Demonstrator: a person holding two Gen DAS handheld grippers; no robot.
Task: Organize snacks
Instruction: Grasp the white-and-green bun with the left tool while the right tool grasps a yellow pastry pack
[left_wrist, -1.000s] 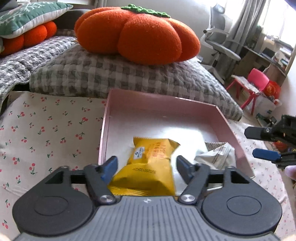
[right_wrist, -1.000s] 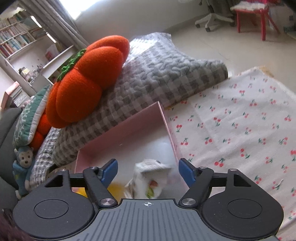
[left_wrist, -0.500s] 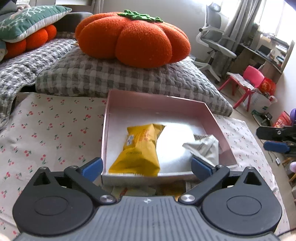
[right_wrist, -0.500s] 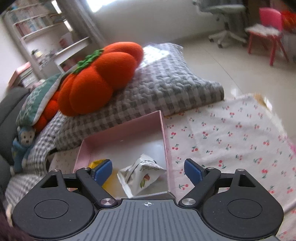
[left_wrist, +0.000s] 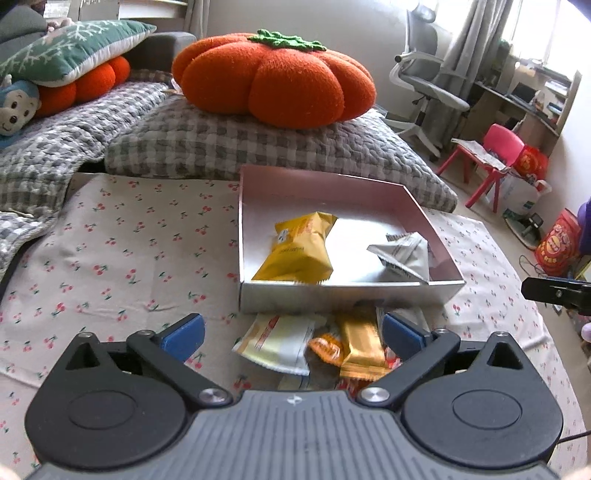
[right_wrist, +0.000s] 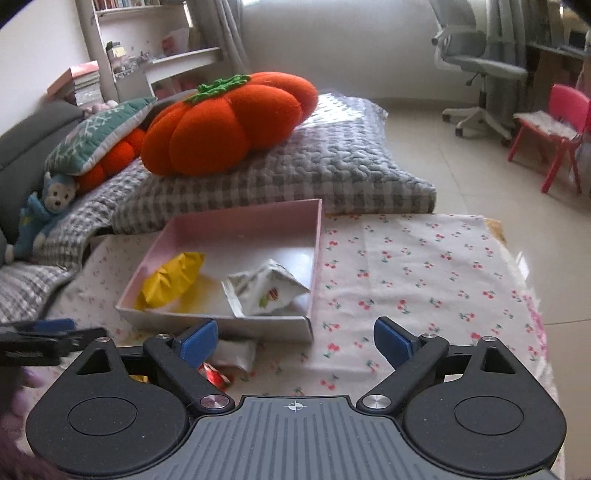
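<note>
Left claw (left_wrist: 291, 334): jaws spread wide, having just been opening; nothing gripped. Its blue pads (left_wrist: 183, 334) hang above a loose heap of snacks on the cherry-print cloth (left_wrist: 122, 258): a pale cream-white packet (left_wrist: 279, 341), a small orange wrapped sweet (left_wrist: 327, 347) and a shiny gold bar wrapper (left_wrist: 362, 349). The heap lies just in front of the near wall of the shallow pink cardboard box (left_wrist: 332, 295).

Right claw (right_wrist: 293, 338): jaws also wide, having just been opening further; nothing between them. It hangs near the box's front right corner, over bare cloth. A red wrapper (right_wrist: 214, 373) and a pale packet (right_wrist: 236, 352) show just beside its left pad.

Inside the box: 2 snacks. A yellow pillow-shaped packet (left_wrist: 299, 249) lies left of centre; a white crinkled packet with small fruit print (right_wrist: 264, 291) lies toward the right wall. They sit apart.

Beyond the box: a grey checked quilted cushion (left_wrist: 258, 147) bearing a large orange plush pumpkin (left_wrist: 273, 77). In the left view the right claw's dark tip shows at the right edge.
</note>
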